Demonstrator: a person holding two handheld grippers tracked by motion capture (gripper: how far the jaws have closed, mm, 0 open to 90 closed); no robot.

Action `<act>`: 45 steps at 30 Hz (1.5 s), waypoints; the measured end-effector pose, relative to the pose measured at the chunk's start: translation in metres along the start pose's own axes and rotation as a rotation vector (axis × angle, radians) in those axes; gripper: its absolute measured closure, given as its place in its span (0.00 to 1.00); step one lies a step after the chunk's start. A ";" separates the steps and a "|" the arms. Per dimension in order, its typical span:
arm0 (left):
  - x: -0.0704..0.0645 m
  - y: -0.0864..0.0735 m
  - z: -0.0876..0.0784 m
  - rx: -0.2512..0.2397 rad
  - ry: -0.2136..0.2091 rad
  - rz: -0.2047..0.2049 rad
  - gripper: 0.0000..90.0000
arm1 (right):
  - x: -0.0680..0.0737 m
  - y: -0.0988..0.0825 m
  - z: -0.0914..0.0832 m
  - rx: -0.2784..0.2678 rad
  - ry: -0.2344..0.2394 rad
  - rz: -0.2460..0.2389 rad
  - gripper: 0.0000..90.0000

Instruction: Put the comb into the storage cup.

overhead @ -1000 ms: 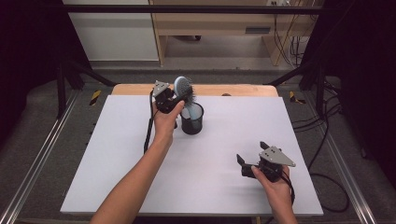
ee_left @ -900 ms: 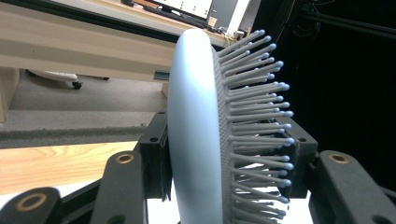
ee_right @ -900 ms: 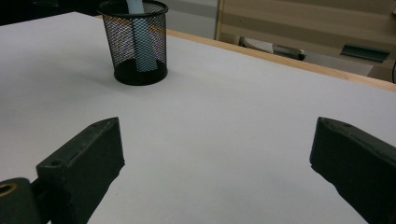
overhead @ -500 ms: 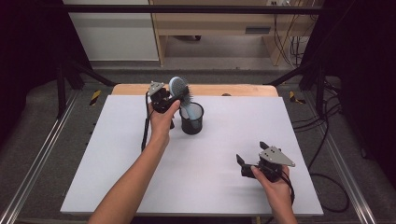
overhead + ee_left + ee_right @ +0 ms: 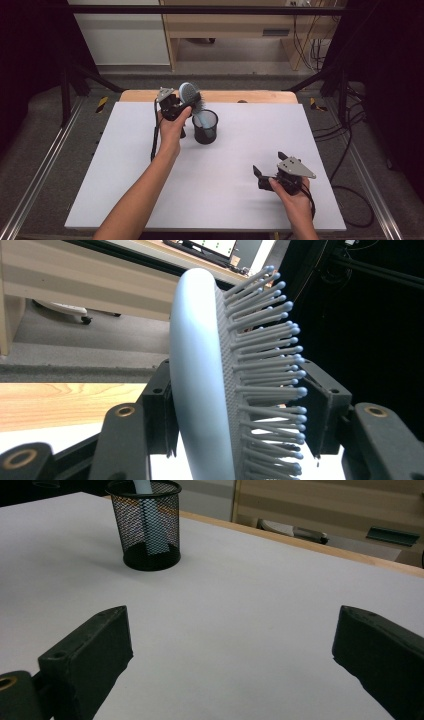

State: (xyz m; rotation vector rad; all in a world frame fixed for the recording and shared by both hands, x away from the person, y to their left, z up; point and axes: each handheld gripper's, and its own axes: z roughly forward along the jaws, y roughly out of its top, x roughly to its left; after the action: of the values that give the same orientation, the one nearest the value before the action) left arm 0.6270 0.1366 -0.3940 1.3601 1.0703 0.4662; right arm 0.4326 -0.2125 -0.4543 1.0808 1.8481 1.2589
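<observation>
A light blue hairbrush (image 5: 190, 95) stands tilted with its handle down inside a black mesh cup (image 5: 205, 127) at the back middle of the white table. My left gripper (image 5: 181, 106) is shut on the brush's head, just left of the cup. In the left gripper view the brush head (image 5: 200, 385) and its bristles sit squeezed between the two black jaws. My right gripper (image 5: 261, 172) rests open near the front right of the table, nothing between its jaws. The right gripper view shows the mesh cup (image 5: 145, 525) far ahead, the pale handle (image 5: 145, 510) inside it.
The white table surface (image 5: 240, 150) has a wooden edge (image 5: 250, 96) along the back. Black frame posts and cables (image 5: 350, 150) stand at the right side, and metal rails (image 5: 35, 180) run along the left.
My left gripper has drawn the brush head a little left and toward the back, tilting the brush more in the cup. The right gripper has stayed put.
</observation>
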 end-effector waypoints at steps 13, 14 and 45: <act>0.005 -0.001 -0.001 0.004 0.010 -0.007 0.41 | 0.000 0.000 0.000 0.000 0.005 -0.004 0.03; 0.005 -0.001 -0.001 0.005 0.010 -0.007 0.41 | 0.001 0.000 0.000 0.000 0.006 -0.004 0.03; 0.003 -0.002 0.000 0.003 0.010 0.007 0.30 | 0.001 0.000 0.000 0.000 0.007 -0.004 0.03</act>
State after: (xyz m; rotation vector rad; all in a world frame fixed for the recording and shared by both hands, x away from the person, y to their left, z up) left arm 0.6283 0.1385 -0.3966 1.3664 1.0749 0.4769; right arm 0.4326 -0.2117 -0.4545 1.0729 1.8550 1.2620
